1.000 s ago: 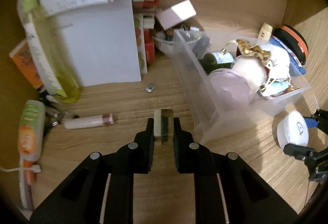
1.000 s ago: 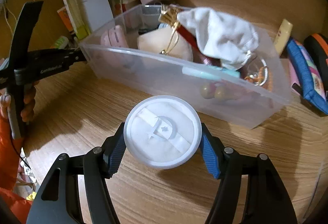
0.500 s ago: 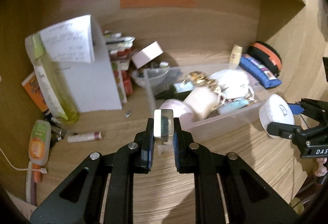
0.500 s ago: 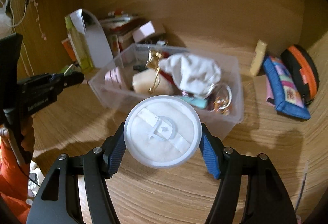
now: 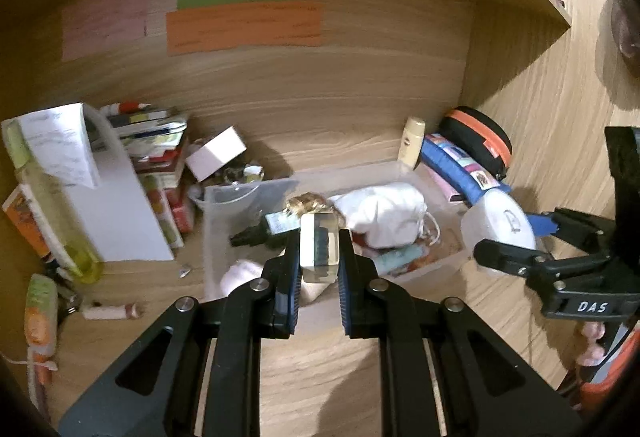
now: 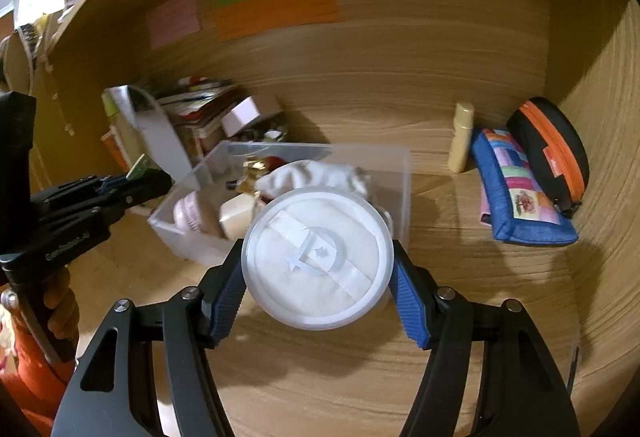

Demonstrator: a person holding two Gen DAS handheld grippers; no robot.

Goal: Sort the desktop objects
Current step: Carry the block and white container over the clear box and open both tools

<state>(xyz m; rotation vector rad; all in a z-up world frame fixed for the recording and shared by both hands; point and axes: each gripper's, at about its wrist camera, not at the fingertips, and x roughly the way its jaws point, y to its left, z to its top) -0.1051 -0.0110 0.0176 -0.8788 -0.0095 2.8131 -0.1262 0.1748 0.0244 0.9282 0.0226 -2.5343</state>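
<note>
The left gripper (image 5: 319, 257) is squeezed tight on a small see-through block (image 5: 319, 252) with something dark inside. The right gripper (image 6: 318, 277) is squeezed on a round white puff case (image 6: 318, 257) and holds it up off the desk.

Both things look like they are on their way to be put away. Just ahead of the left gripper, and a bit lower, sits the clear plastic bin (image 5: 248, 193). It already has a white cloth bag (image 5: 384, 213), a dark little bottle (image 5: 260, 231) and other small things in it. I think this is the carrying step, with the drop into the bin still to come.

Next, each tool would need to come over the bin, go down a little, and let go. The puff case is wide, so it needs a roomy spot. The white bag fills much of the far end of the bin, so the near end may be the better place.

There is bare wood under and behind both tools, so there is room to move there. To the right of the right gripper lie a blue pouch (image 6: 520, 197) and a black case with an orange zip (image 6: 552, 153), close to the side wall. To the left of the left gripper stand a white box (image 5: 116, 213) and a yellow bottle (image 5: 52, 213). The two tools are near each other, so they could bump over the bin.
</note>
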